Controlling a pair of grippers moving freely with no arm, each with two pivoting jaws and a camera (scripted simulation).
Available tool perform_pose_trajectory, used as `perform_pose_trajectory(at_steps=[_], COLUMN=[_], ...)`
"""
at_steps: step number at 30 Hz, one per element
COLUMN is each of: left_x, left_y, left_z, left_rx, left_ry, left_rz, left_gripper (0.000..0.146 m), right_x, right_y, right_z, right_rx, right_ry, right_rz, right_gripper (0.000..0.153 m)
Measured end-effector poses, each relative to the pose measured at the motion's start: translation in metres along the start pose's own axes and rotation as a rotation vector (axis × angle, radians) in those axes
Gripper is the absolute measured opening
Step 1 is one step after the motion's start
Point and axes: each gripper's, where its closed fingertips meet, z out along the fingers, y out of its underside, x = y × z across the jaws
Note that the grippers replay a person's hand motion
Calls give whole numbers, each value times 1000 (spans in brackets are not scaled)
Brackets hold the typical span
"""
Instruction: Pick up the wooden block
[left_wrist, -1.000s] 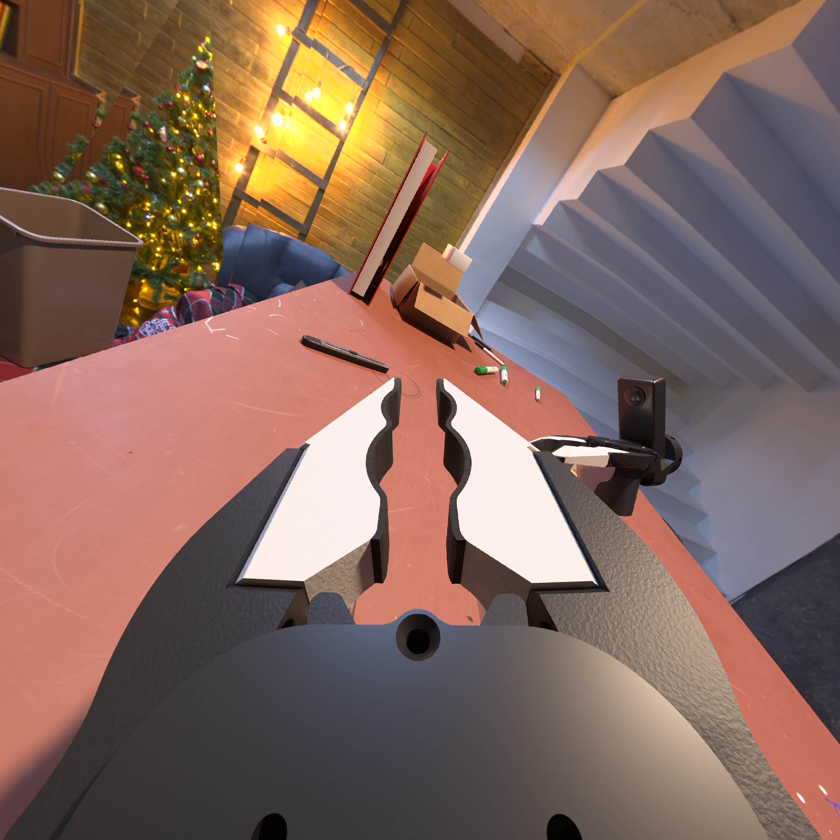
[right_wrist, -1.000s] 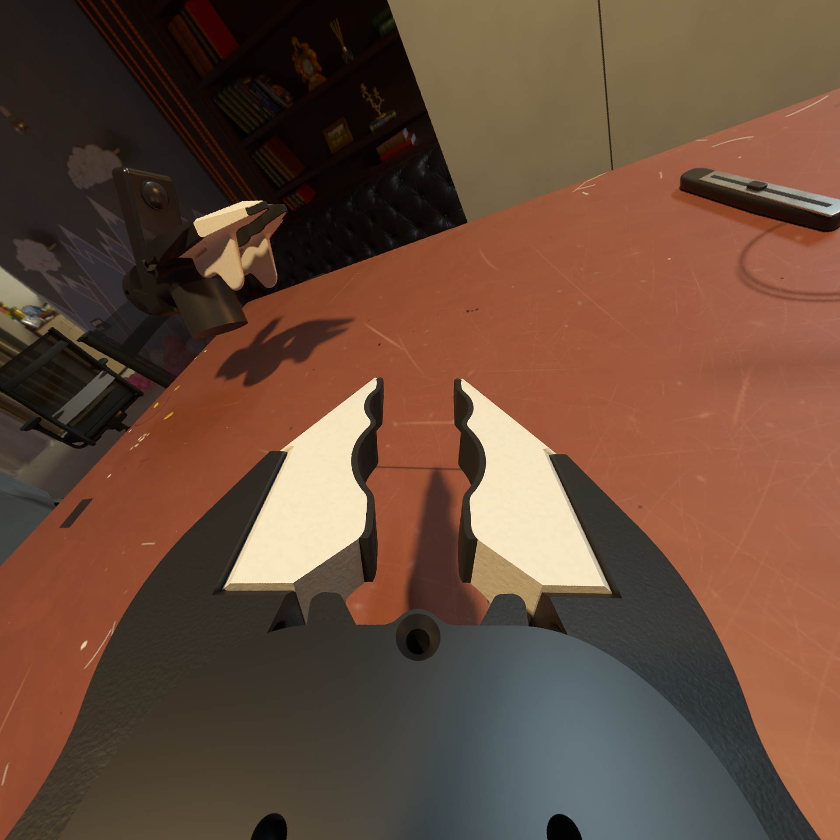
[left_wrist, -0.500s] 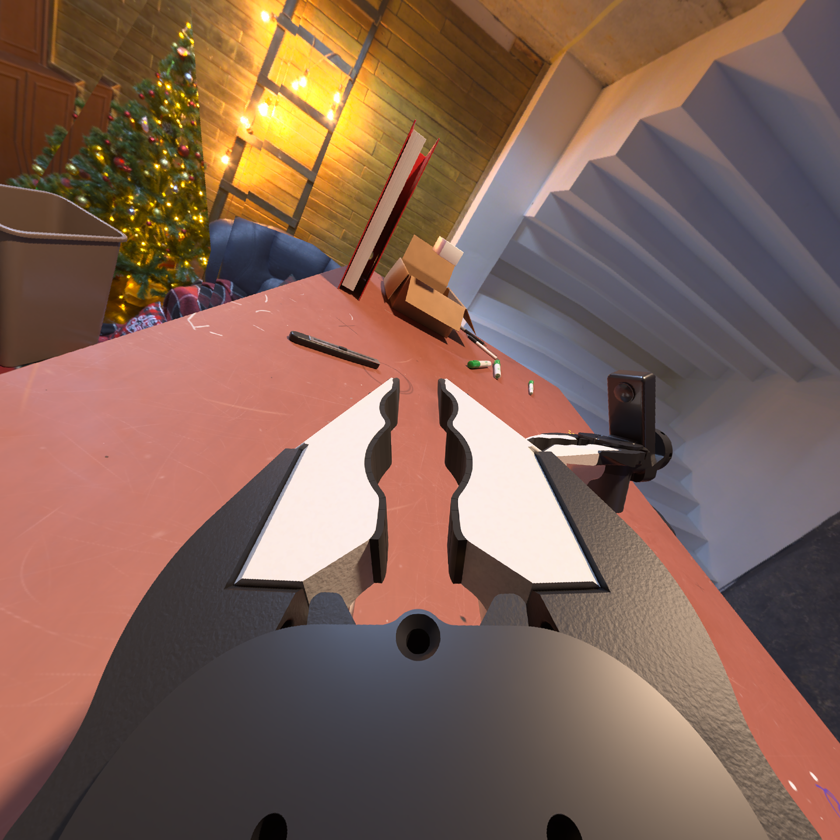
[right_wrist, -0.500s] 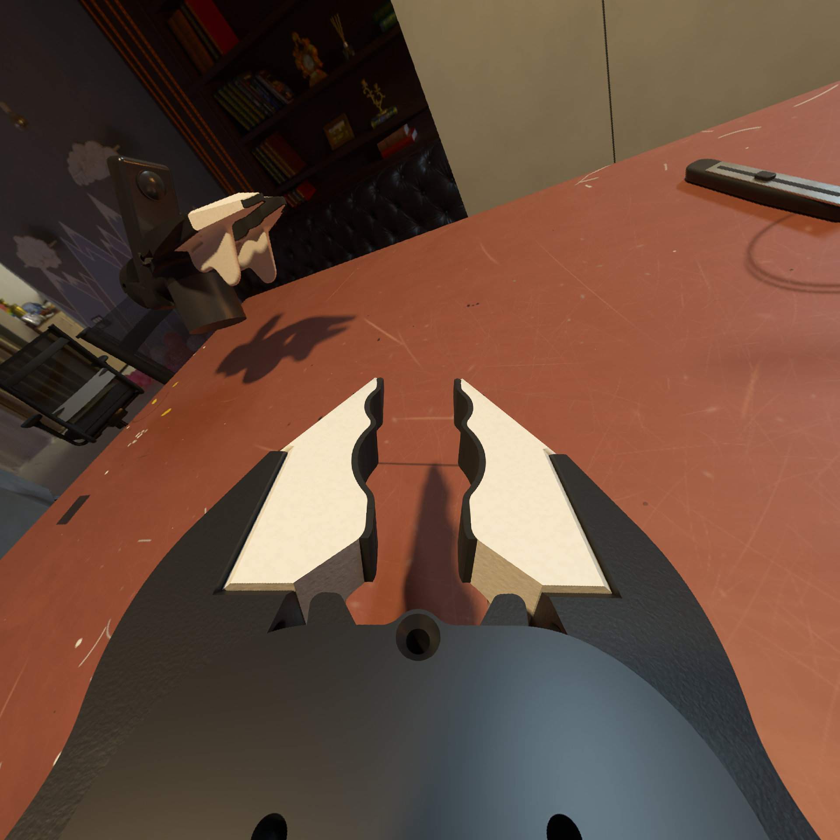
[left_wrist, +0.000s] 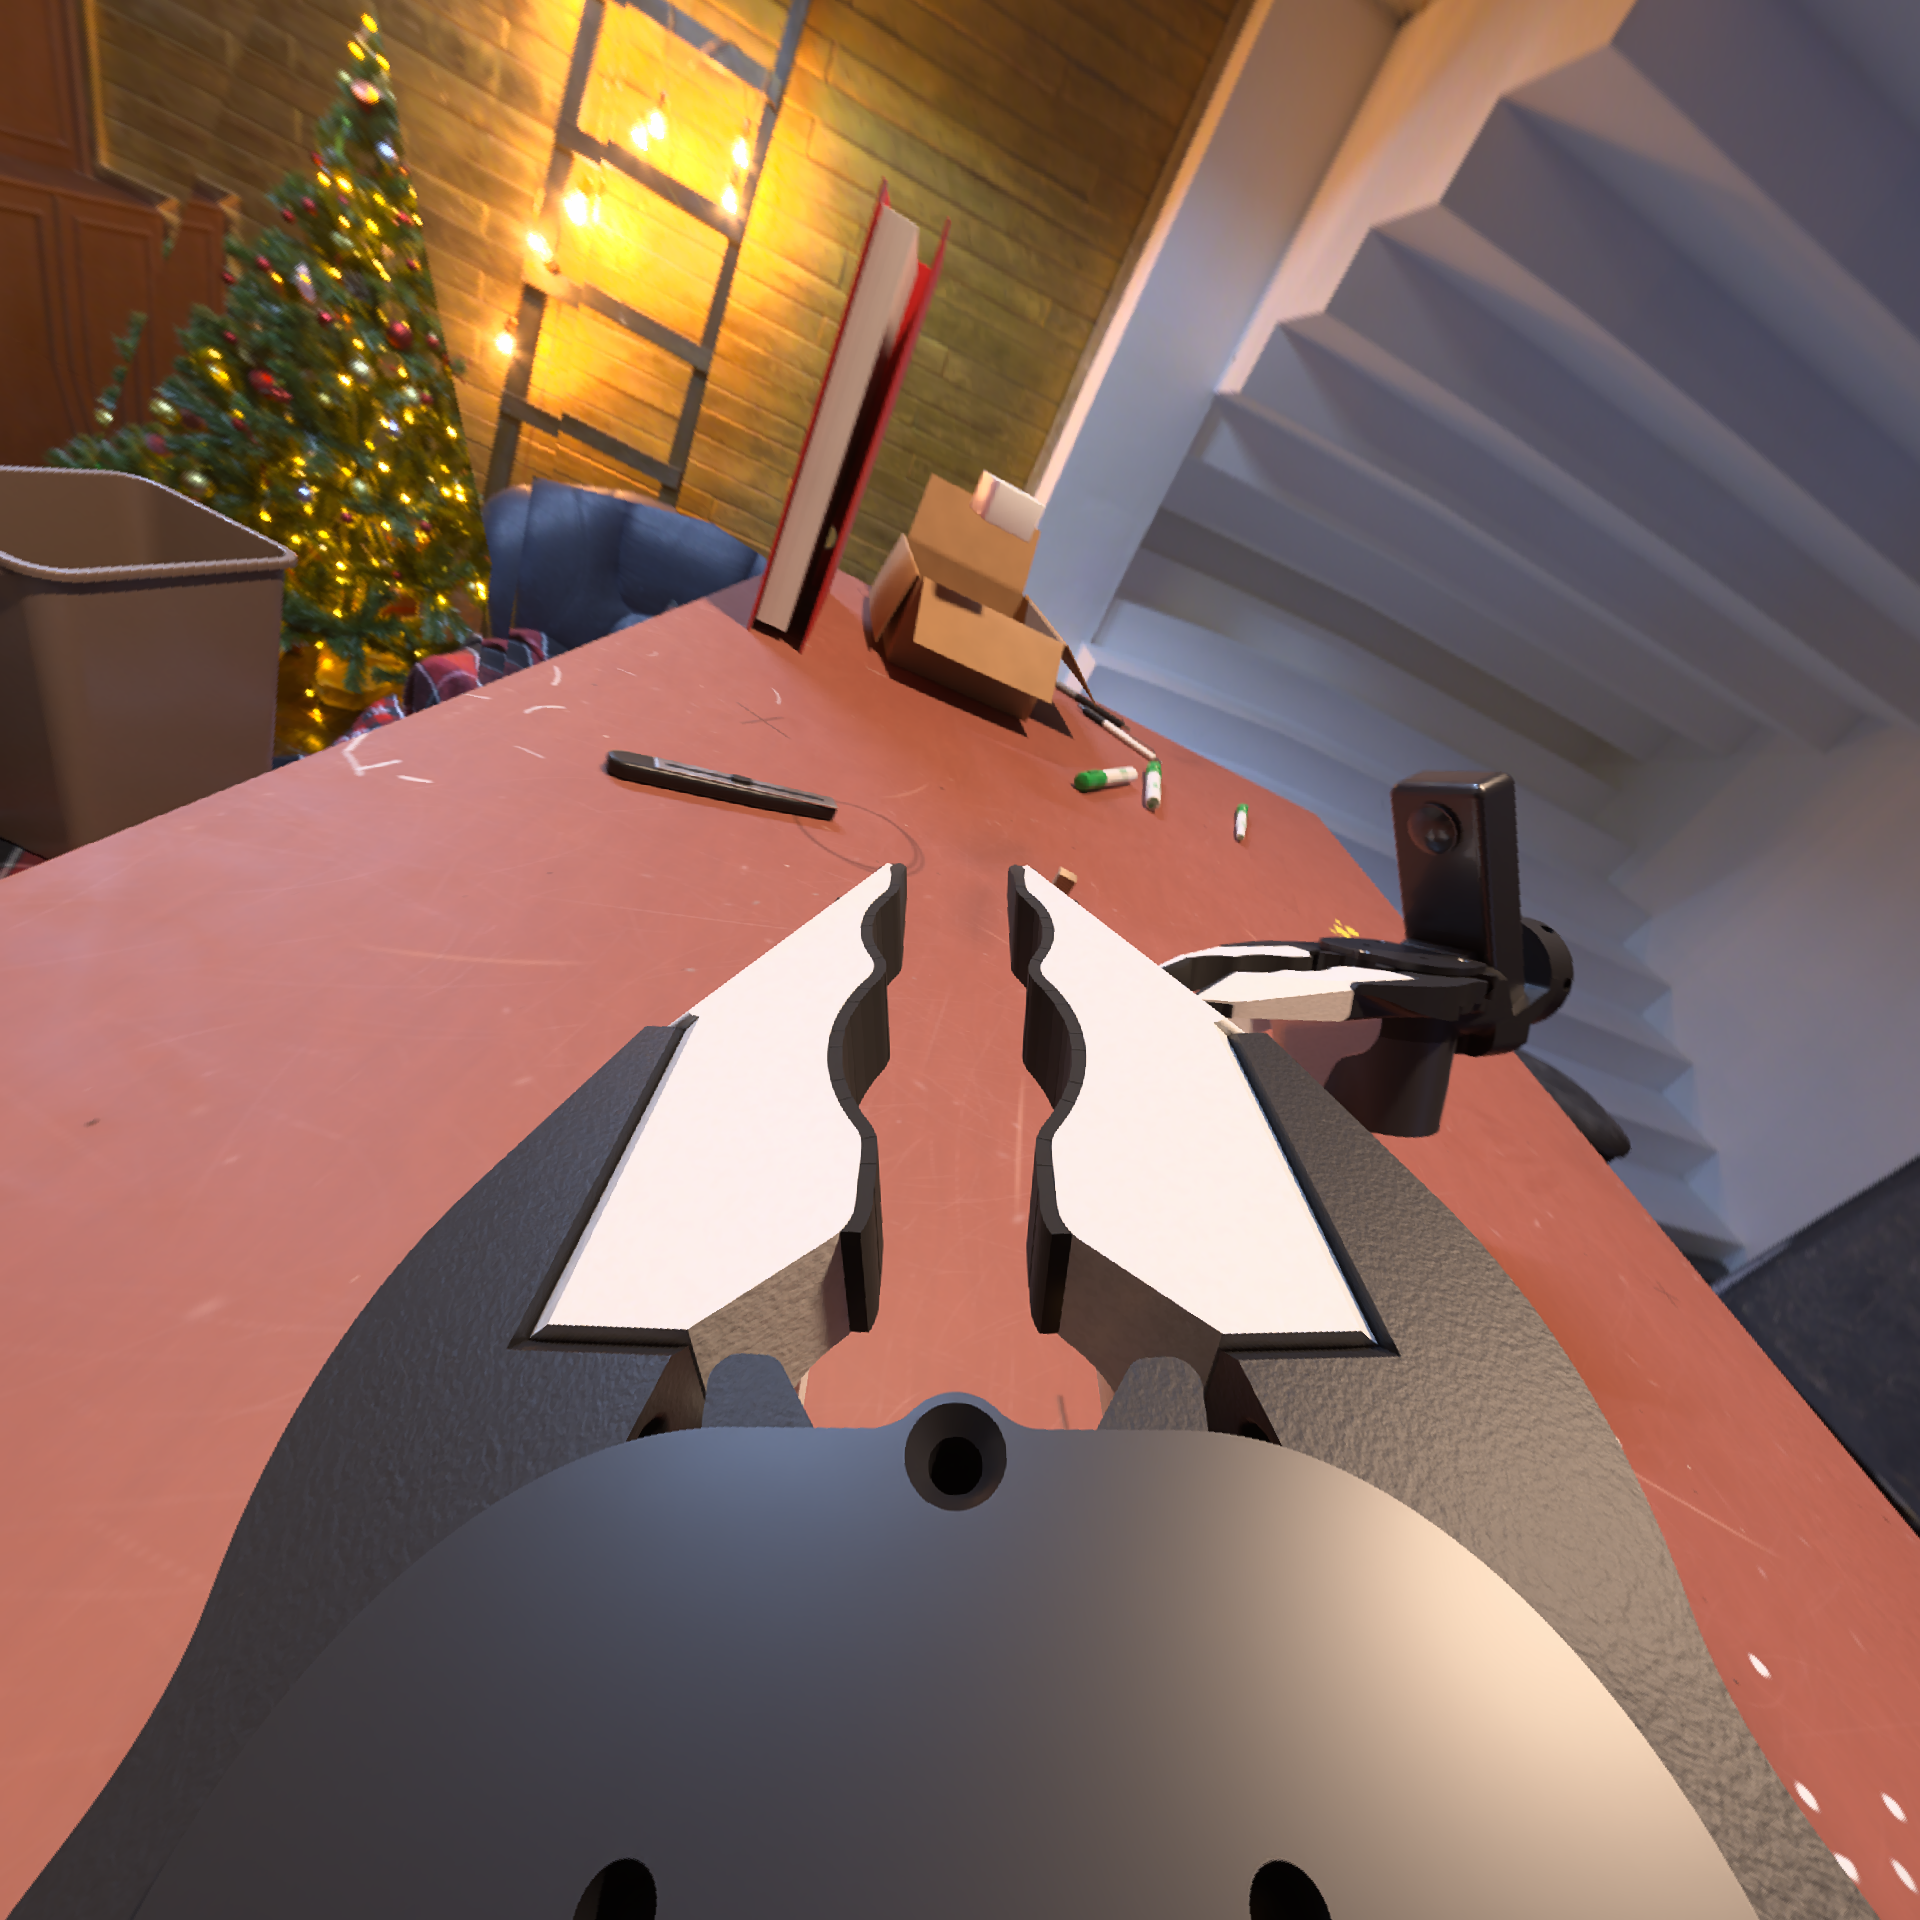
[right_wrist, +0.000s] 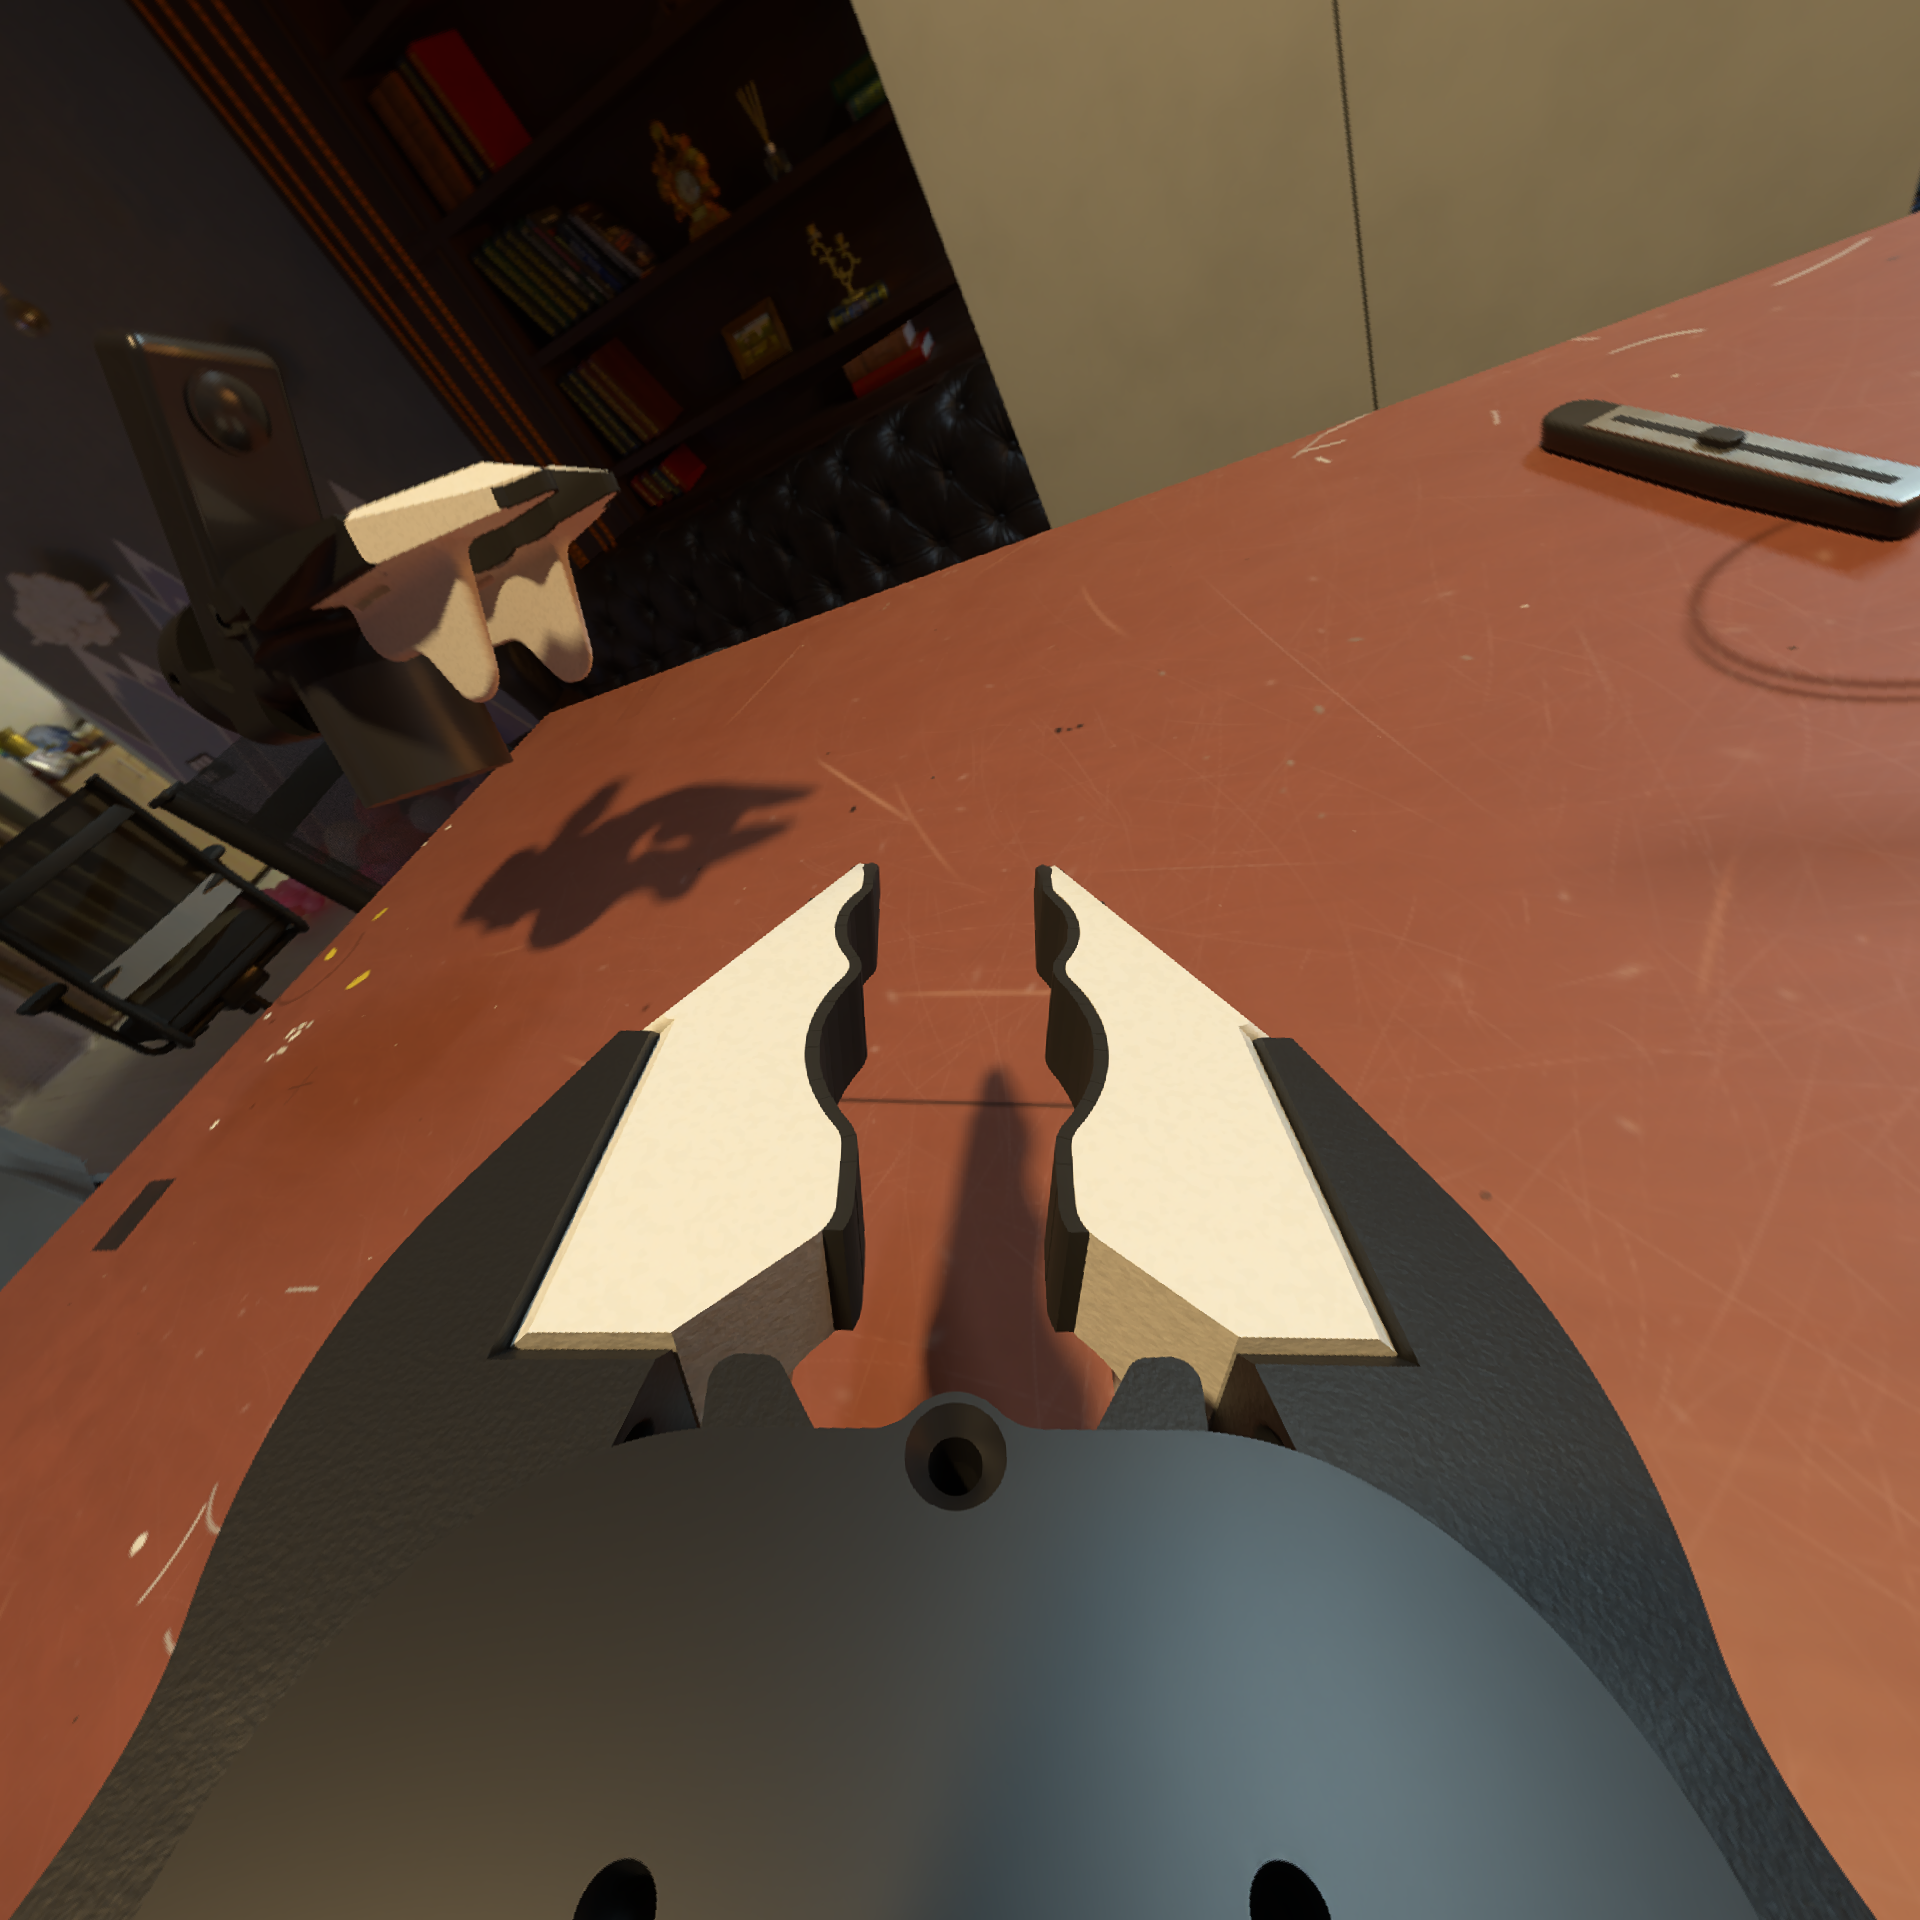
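The wooden block (left_wrist: 1063, 879) is a small tan piece on the red table (left_wrist: 312, 1039), showing just beyond the tip of the right finger in the left wrist view. My left gripper (left_wrist: 956, 878) is open and empty, low over the table, with the block slightly right of its gap. My right gripper (right_wrist: 956, 878) is open and empty over bare table; the block does not show in its view. Each gripper also shows in the other's view: the right one (left_wrist: 1299, 982) at the right table edge, the left one (right_wrist: 488, 582) hovering at the far left.
A black utility knife (left_wrist: 717, 781) lies ahead of the left gripper and also shows in the right wrist view (right_wrist: 1725, 468). Farther off are a cardboard box (left_wrist: 966, 613), an upright red book (left_wrist: 842, 416), green markers (left_wrist: 1101, 777) and a brown bin (left_wrist: 125, 644).
The left wrist view has shifted slightly and the wooden block has come into sight beside the right fingertip. The right gripper has barely moved. Both stay open.
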Motion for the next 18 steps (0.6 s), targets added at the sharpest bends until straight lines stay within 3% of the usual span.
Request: perform_pose_trajectory(at_steps=[9, 18], left_x=[65, 104], left_y=[-18, -11], left_z=[48, 121], left_rx=[-143, -238], left_ry=[11, 19], left_rz=[126, 184], left_gripper=[27, 31], right_x=[-6, -6], right_y=[-7, -11], right_z=[-2, -6], right_rx=[53, 87], right_ry=[-55, -62], right_rz=[-1, 9], right_gripper=[31, 31])
